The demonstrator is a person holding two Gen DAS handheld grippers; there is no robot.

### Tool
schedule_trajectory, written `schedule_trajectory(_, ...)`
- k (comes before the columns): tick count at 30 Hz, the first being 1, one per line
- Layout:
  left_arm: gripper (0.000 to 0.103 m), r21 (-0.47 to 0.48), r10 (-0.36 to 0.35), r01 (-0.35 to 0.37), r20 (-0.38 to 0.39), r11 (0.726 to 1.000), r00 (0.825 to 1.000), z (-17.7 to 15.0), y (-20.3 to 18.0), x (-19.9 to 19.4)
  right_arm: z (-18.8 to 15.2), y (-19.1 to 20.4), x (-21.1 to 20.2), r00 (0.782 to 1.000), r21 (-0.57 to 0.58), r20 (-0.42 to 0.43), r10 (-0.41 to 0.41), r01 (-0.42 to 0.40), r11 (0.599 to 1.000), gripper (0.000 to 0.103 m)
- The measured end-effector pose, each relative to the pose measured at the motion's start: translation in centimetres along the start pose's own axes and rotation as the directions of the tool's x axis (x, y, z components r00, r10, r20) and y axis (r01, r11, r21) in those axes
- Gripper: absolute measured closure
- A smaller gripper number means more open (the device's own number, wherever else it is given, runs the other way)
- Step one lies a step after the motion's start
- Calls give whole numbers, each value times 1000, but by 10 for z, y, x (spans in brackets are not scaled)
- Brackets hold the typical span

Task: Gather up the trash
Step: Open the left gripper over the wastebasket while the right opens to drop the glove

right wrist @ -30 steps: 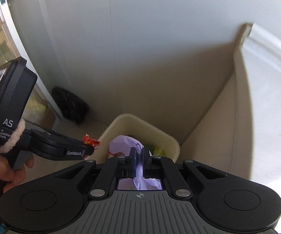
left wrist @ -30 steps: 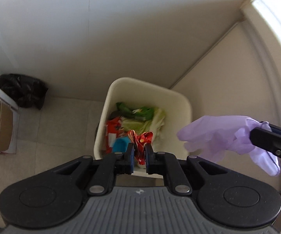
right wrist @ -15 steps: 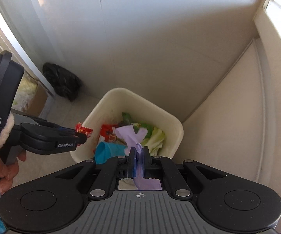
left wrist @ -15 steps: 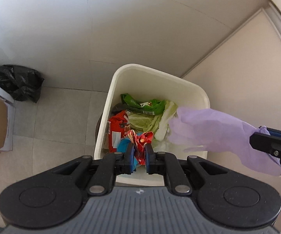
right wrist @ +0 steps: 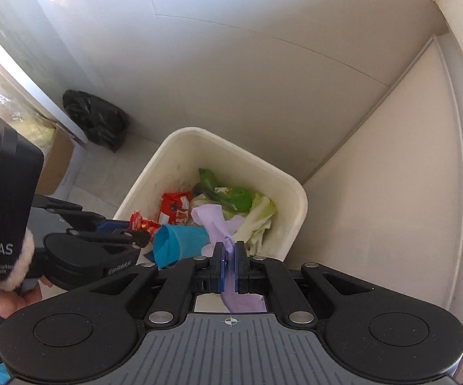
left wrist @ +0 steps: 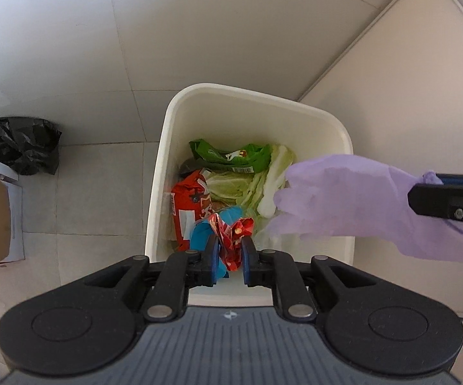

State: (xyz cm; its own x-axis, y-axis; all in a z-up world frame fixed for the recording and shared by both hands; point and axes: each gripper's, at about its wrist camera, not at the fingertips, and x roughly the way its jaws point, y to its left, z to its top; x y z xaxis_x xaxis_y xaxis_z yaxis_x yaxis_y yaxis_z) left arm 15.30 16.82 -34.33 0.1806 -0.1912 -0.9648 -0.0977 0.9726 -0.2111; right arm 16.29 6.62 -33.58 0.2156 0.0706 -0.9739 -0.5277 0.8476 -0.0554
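Now, per view:
left wrist: left gripper [left wrist: 230,250] jaws just easing apart, red wrapper [left wrist: 231,240] still between them, white bin [left wrist: 254,102] right below.
right wrist: right gripper [right wrist: 229,258] clenched on purple glove [right wrist: 218,221], dangling over bin [right wrist: 299,192].

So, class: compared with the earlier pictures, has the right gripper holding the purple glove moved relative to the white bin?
Yes. The right gripper, shut on the purple glove, has come down toward the white bin, which now looks nearer and shows more of its contents.
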Motion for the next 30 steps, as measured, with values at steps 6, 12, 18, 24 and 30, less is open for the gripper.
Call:
schedule_trajectory(6, 87, 0, -16, 16, 0, 1000, 1000, 1, 0, 0, 8, 2, -2, 1000, -11, 7, -4, 4, 1000, 99)
schedule_trajectory(12, 60, 20, -17, 17, -10, 1000, 1000, -1, -2, 1, 10, -5, -7, 999, 84, 7, 45, -46, 995, 85)
schedule_trajectory(18, 48, 29, -13, 14, -12, 999, 1000, -2, -4, -2, 7, -5, -13, 999, 89, 4, 47, -47, 995, 71)
schedule_trajectory(24, 46, 50, -7, 7, -1, 999, 1000, -1, -7, -6, 9, -2, -19, 999, 76, 12, 44, -45, 996, 71)
schedule_trajectory(30, 45, 60, -9, 8, 17, 998, 1000, 0, -10, -18, 8, -4, -26, 998, 79, 40, 48, -51, 996, 71)
